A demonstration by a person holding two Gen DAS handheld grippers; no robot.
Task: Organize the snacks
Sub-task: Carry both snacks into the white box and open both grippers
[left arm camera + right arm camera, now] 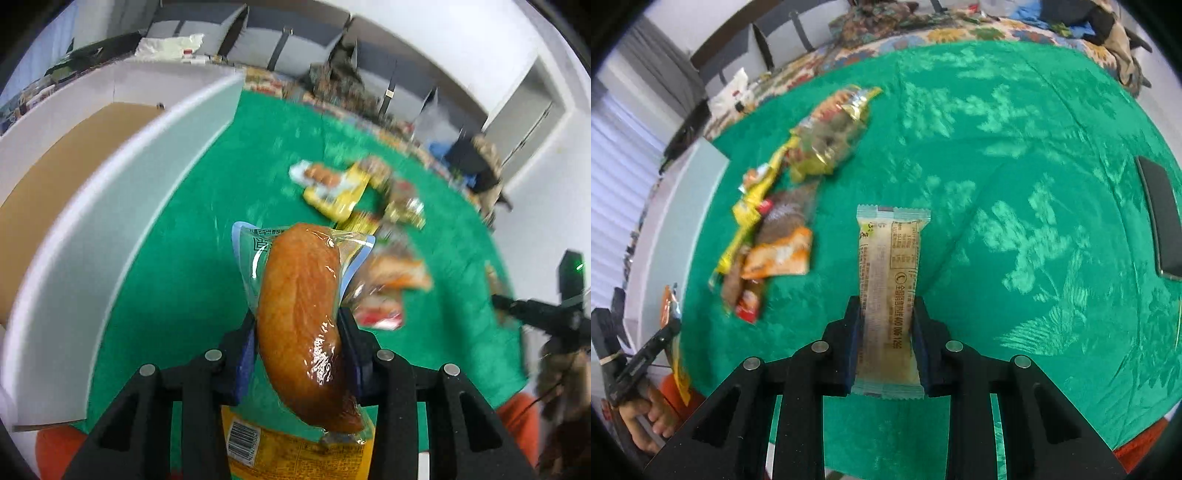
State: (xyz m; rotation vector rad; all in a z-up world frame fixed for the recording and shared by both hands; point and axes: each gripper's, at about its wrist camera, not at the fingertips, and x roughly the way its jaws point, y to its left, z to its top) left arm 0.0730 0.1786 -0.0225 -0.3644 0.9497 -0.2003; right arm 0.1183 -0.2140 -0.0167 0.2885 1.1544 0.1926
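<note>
My left gripper (295, 332) is shut on a brown sausage in a clear wrapper (299, 314), lifted above the green tablecloth (177, 280). A yellow packet with a barcode (266, 450) lies under it. My right gripper (886, 325) is shut on a long pale snack bar in a light green wrapper (888, 280), held above the cloth. A heap of mixed snack packets (775, 229) lies on the cloth to the left in the right wrist view, and the snack heap (369, 206) shows ahead in the left wrist view.
A white box with a cardboard floor (74, 177) stands at the cloth's left edge. A dark flat device (1161, 218) lies at the right. Chairs (280, 40) line the far side. The other gripper (543, 314) shows at the right, and a hand (646, 417) at the lower left.
</note>
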